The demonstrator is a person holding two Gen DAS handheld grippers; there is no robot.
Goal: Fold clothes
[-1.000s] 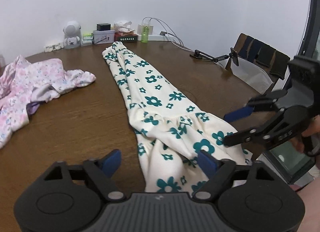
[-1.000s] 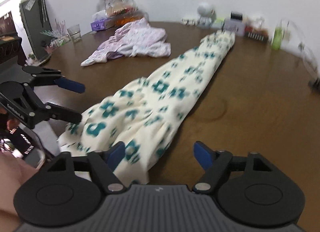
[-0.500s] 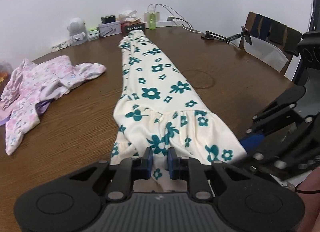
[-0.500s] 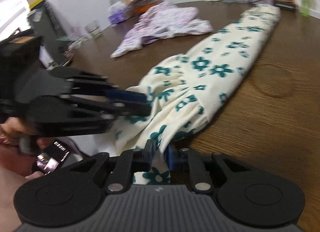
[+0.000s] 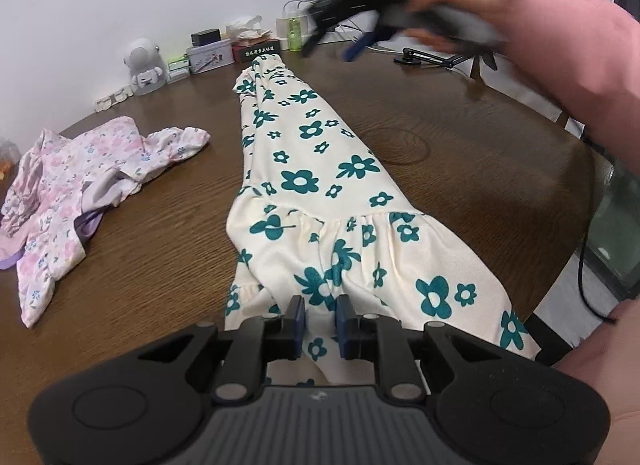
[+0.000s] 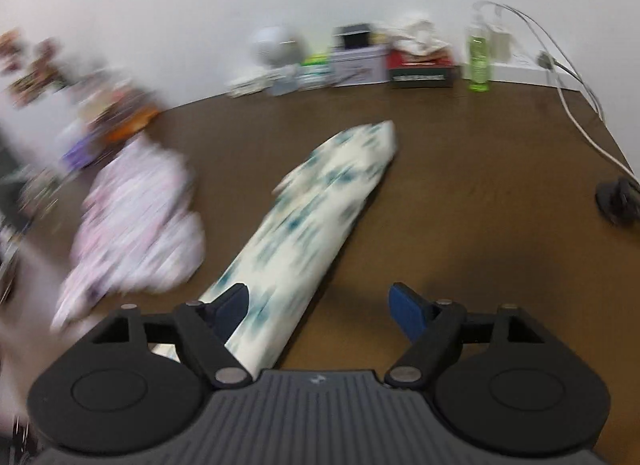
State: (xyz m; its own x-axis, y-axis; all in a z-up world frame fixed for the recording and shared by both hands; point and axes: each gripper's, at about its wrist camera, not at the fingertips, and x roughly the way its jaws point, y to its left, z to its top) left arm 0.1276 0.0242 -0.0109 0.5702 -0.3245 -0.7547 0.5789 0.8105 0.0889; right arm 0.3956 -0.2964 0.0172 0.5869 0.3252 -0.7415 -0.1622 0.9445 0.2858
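Observation:
A cream dress with teal flowers (image 5: 320, 193) lies lengthwise on the brown round table (image 5: 160, 257), folded into a long strip. My left gripper (image 5: 320, 321) is shut on its ruffled hem at the near table edge. My right gripper (image 6: 320, 305) is open and empty, held above the table over the dress's far half (image 6: 320, 201); that view is motion-blurred. In the left wrist view the right gripper (image 5: 360, 37) shows blurred at the upper right, in a hand with a pink sleeve.
A pink floral garment (image 5: 80, 185) lies crumpled on the table's left. Along the far wall stand a white robot figure (image 5: 142, 67), tins and boxes (image 5: 210, 57), a green bottle (image 5: 294, 35) and cables. A phone holder arm (image 5: 432, 61) sits far right.
My right gripper let go of the hem, opened, and swung up and forward over the dress. My left gripper closed on the hem half a second ago and still holds it.

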